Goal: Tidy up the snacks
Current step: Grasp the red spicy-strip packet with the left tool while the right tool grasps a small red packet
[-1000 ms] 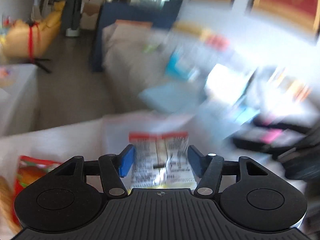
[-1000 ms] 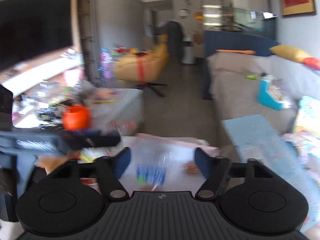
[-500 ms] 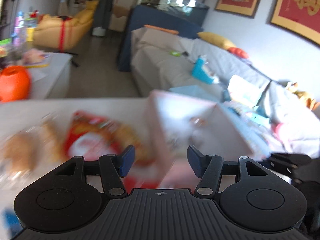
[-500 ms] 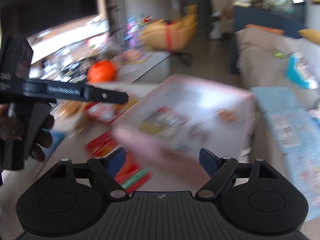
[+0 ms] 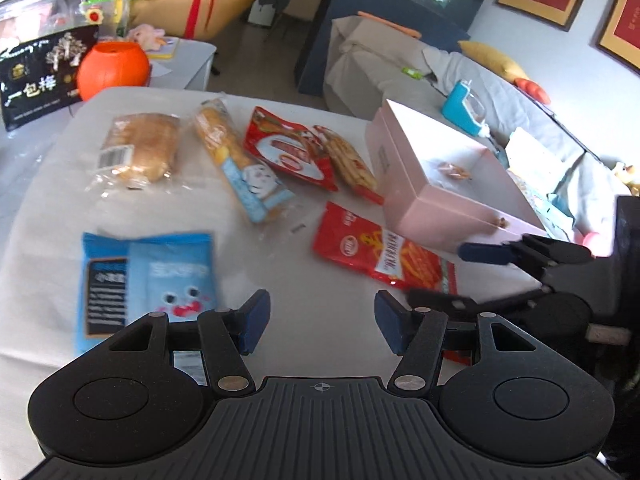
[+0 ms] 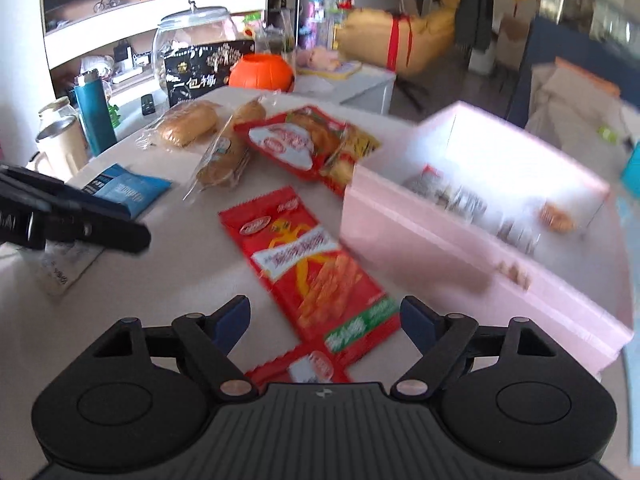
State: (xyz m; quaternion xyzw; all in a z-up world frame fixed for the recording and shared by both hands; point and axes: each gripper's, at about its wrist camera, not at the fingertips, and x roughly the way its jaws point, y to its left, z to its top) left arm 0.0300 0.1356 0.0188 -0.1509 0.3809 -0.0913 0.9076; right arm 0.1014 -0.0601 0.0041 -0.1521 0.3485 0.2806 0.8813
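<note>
Six sealed snack packets lie loose across the white worktop, beside one open pale pink cardboard box at its right edge. Counted in the left wrist view: one clear-wrapped bread loaf near the far left corner, one long bread stick in a blue-and-clear wrapper, one red foil packet with a white oval label, one clear packet of golden stick biscuits touching the box wall, one flat red packet printed with fries near the front edge, and one soft blue pouch with a cartoon face at the left front. Inside the box, the blurred right wrist view seems to show at least one silvery packet already stowed.

All the packets should be light, crinkly and slippery; the breads would crush easily, so pinching a sealed end seam looks safest. The fries packet lies flat, so an edge must be caught.

Both tools are empty: the left gripper hovers with its jaws apart over bare worktop, and the right gripper is spread wide above the fries packet.
</note>
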